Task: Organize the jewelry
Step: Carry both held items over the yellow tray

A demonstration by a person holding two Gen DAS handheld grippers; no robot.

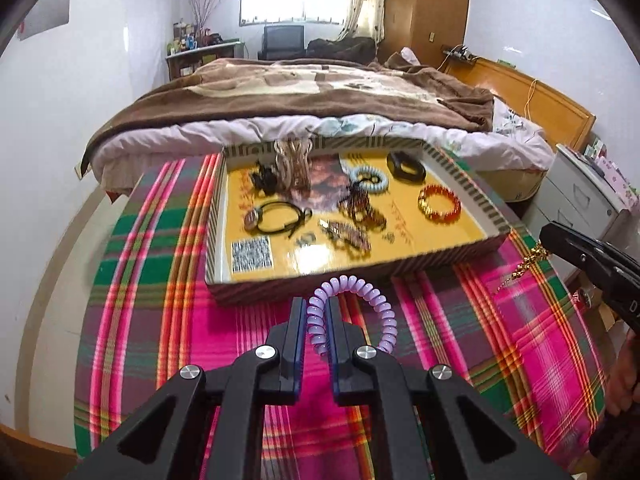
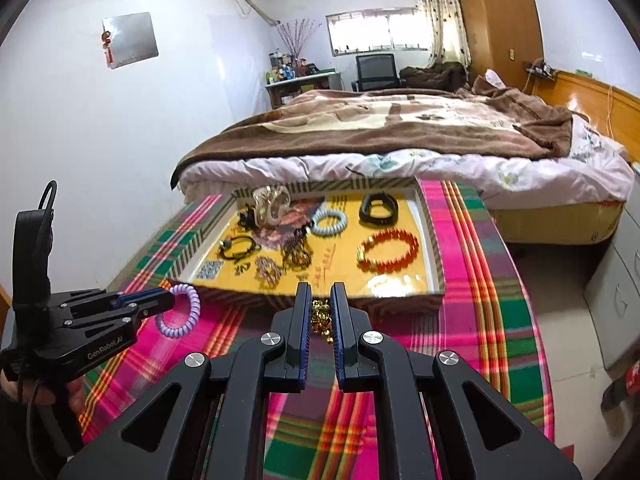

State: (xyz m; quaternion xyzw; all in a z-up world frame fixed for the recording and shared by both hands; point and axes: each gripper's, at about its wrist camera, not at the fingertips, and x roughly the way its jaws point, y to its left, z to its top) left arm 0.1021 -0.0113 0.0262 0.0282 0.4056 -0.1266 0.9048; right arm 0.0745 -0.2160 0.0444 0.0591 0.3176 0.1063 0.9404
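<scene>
My left gripper (image 1: 314,310) is pinched on the purple coil bracelet (image 1: 352,312), my right gripper (image 2: 321,312) on the gold chain (image 2: 322,320), both bottom center, short of the tray (image 1: 472,254). The dangling chain could snag its rim.

Matte black left gripper (image 2: 170,300) with blue-edged fingers (image 2: 140,298), silver screws, white "GenRobot.AI" lettering, looped black cable.

plaid cloth (image 1: 160,280): looking woven, matt
tray (image 2: 436,276) floor: shining glossy yellow
purple coil band (image 1: 376,304): gleaming smooth plastic
gold chain (image 2: 322,316): glinting metallic
</scene>
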